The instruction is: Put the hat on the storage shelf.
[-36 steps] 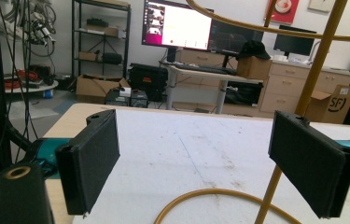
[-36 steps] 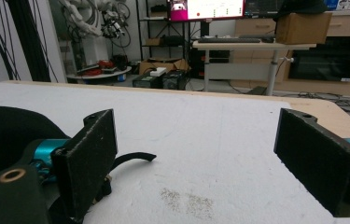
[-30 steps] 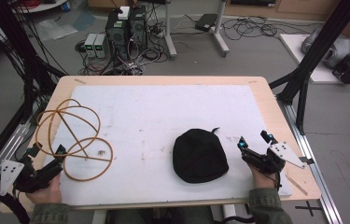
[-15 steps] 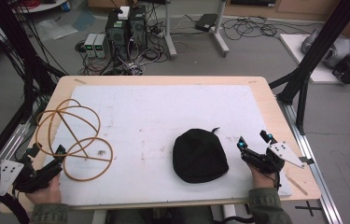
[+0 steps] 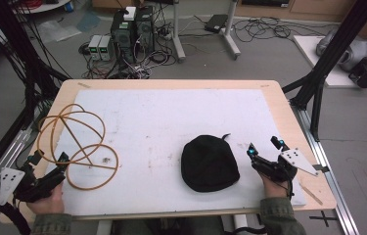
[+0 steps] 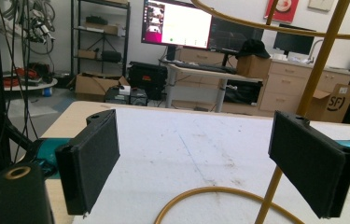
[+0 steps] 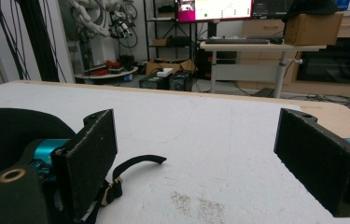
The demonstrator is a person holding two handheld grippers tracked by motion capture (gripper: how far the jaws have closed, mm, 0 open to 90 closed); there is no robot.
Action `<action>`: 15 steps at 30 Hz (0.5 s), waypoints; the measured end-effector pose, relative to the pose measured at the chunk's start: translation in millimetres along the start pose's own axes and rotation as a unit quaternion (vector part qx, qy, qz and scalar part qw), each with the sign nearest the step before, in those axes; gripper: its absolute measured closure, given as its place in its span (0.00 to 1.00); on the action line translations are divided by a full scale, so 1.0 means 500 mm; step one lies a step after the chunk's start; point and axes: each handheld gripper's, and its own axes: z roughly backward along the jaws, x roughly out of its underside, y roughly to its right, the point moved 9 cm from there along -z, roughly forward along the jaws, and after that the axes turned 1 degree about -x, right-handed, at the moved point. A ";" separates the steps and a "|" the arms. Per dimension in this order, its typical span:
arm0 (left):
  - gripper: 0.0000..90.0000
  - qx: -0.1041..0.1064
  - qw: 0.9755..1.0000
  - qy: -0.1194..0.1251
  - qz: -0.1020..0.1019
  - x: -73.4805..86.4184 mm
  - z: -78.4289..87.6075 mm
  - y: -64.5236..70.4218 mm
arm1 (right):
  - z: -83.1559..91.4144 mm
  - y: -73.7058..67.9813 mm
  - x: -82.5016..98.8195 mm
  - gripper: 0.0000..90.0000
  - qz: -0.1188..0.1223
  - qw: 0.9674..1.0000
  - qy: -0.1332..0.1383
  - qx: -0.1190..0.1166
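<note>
By the desk's (image 5: 279,105) front left corner, the left gripper (image 5: 48,164) rests with jaws wide apart, holding nothing, beside the wire hoop frame (image 5: 76,142). The black cap (image 5: 209,163) lies near the front edge. The right gripper (image 5: 264,148), wide open and empty, sits just beside it.

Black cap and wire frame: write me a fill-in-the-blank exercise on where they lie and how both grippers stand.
1. The black cap lies nearest the ____ gripper.
2. The golden wire frame lies on the table's ____ side in the high view.
3. Both grippers' jaws stand ____.
4. The left gripper holds ____.

Missing words: right; left; open; nothing
</note>
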 end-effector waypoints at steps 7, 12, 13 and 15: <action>0.18 0.002 1.000 -0.001 0.000 0.001 -0.001 0.002 | 0.002 -0.010 -0.006 0.14 -0.001 1.000 0.006 -0.017; 0.18 0.004 1.000 -0.002 0.001 0.001 -0.003 0.002 | 0.003 -0.019 -0.010 0.14 -0.005 1.000 0.007 -0.026; 0.18 0.005 1.000 -0.002 0.002 0.002 -0.004 0.003 | 0.002 -0.022 -0.010 0.14 -0.001 0.999 0.008 -0.033; 0.18 0.005 1.000 -0.003 -0.001 0.002 -0.004 0.004 | 0.002 -0.025 -0.011 0.14 -0.001 0.999 0.008 -0.037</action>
